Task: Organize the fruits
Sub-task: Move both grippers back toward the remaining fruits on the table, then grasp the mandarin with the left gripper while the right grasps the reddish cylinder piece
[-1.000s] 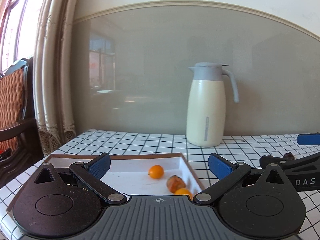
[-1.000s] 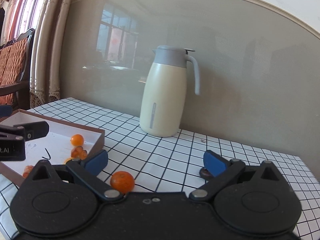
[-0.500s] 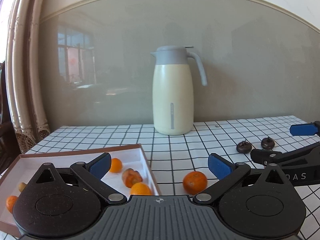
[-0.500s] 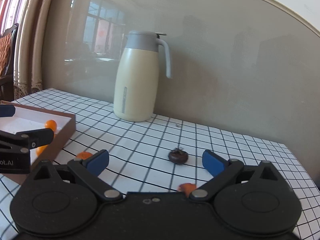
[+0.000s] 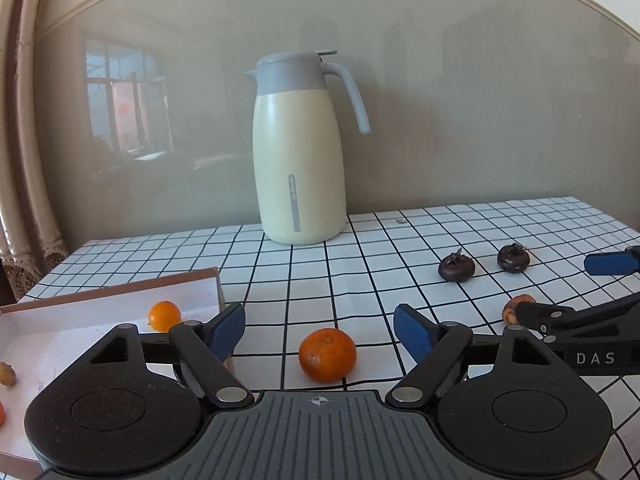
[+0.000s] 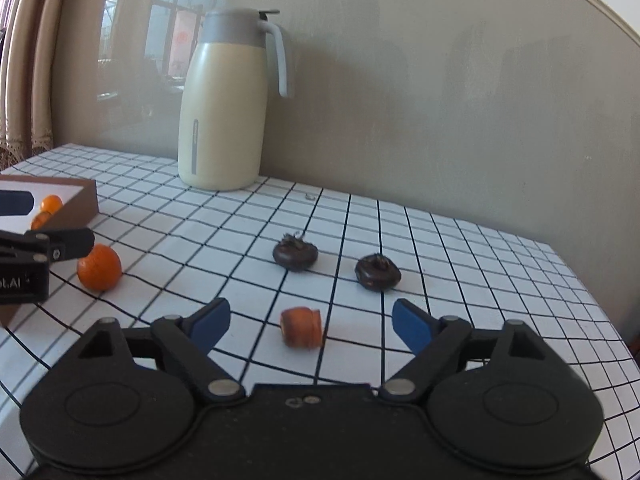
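On the checked tablecloth (image 5: pixel 304 280), the tangerine (image 5: pixel 327 355) lies between the spread fingers of the left gripper (image 5: pixel 319 330), just beside the box (image 5: pixel 120 286) that already holds a small orange fruit (image 5: pixel 164 315). To take it cleanly, the gripper should probably drop low enough for the blue pads to meet the fruit at its widest part, then press lightly; it is round and may roll. The right gripper (image 6: pixel 311 320) is likewise spread and empty, level and low over the cloth, with a reddish stub of fruit (image 6: pixel 302 327) between its fingers. That piece is blurred, so its kind is hard to tell. Two dark fruits (image 6: pixel 295 255) sit beyond it, apart from each other. A cream jug (image 5: pixel 299 148) stands by the wall.
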The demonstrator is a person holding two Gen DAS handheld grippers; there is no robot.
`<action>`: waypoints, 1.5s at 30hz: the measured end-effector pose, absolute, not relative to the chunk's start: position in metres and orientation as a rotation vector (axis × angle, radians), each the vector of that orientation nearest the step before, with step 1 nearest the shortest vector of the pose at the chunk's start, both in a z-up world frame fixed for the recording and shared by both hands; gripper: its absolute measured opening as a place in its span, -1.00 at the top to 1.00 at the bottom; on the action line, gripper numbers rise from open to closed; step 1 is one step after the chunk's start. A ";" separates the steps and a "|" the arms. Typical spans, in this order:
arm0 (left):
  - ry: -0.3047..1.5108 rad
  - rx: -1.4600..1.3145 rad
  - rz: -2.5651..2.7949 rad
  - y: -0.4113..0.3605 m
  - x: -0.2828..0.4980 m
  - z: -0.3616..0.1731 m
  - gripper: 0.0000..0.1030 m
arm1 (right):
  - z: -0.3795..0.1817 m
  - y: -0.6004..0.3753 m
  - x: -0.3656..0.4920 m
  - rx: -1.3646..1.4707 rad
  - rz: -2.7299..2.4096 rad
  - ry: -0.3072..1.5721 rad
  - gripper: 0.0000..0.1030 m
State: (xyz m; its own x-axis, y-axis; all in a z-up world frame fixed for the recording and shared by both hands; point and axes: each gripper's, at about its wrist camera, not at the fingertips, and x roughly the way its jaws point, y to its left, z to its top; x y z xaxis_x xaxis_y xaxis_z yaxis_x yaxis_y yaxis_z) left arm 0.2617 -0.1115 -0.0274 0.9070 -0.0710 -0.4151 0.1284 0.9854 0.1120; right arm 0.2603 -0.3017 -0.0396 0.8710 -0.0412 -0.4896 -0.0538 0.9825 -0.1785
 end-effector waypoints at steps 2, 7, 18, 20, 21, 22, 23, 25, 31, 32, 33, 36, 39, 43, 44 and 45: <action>0.438 0.140 -0.097 -0.115 0.266 -0.031 -0.56 | -0.042 -0.304 0.263 -0.184 0.012 0.527 -0.39; 0.492 0.146 -0.076 -0.120 0.278 -0.042 -0.53 | -0.043 -0.306 0.269 -0.159 0.023 0.541 -0.27; 0.563 0.131 -0.091 -0.126 0.294 -0.054 -0.45 | -0.054 -0.304 0.283 -0.144 0.056 0.588 0.15; 0.570 0.113 -0.089 -0.124 0.297 -0.055 -0.44 | -0.054 -0.306 0.285 -0.140 0.058 0.591 0.16; 0.573 0.109 -0.084 -0.124 0.298 -0.055 -0.44 | -0.054 -0.306 0.285 -0.139 0.059 0.591 0.18; 0.578 0.105 -0.082 -0.124 0.300 -0.056 -0.44 | -0.055 -0.307 0.286 -0.137 0.058 0.590 0.18; 0.584 0.101 -0.082 -0.124 0.301 -0.056 -0.44 | -0.055 -0.308 0.287 -0.134 0.055 0.591 0.21; 0.598 0.098 -0.082 -0.126 0.304 -0.059 -0.44 | -0.057 -0.309 0.290 -0.123 0.054 0.603 0.26; 0.614 0.106 -0.065 -0.131 0.308 -0.065 -0.43 | -0.058 -0.310 0.294 -0.102 0.062 0.609 0.34; 0.613 0.109 -0.061 -0.132 0.309 -0.066 -0.43 | -0.058 -0.310 0.295 -0.099 0.061 0.612 0.35; 0.613 0.112 -0.058 -0.132 0.309 -0.066 -0.43 | -0.059 -0.311 0.296 -0.095 0.060 0.619 0.36; 0.611 0.125 -0.039 -0.133 0.310 -0.067 -0.43 | -0.059 -0.312 0.298 -0.082 0.061 0.621 0.44; 0.613 0.158 -0.029 -0.138 0.311 -0.070 -0.43 | -0.060 -0.313 0.298 -0.077 0.059 0.626 0.48; 0.612 0.170 -0.022 -0.139 0.311 -0.070 -0.43 | -0.060 -0.315 0.299 -0.067 0.054 0.624 0.55; 0.612 0.174 -0.021 -0.139 0.311 -0.070 -0.43 | -0.061 -0.315 0.299 -0.069 0.053 0.625 0.55; 0.611 0.177 -0.022 -0.140 0.311 -0.070 -0.42 | -0.061 -0.314 0.299 -0.069 0.053 0.625 0.55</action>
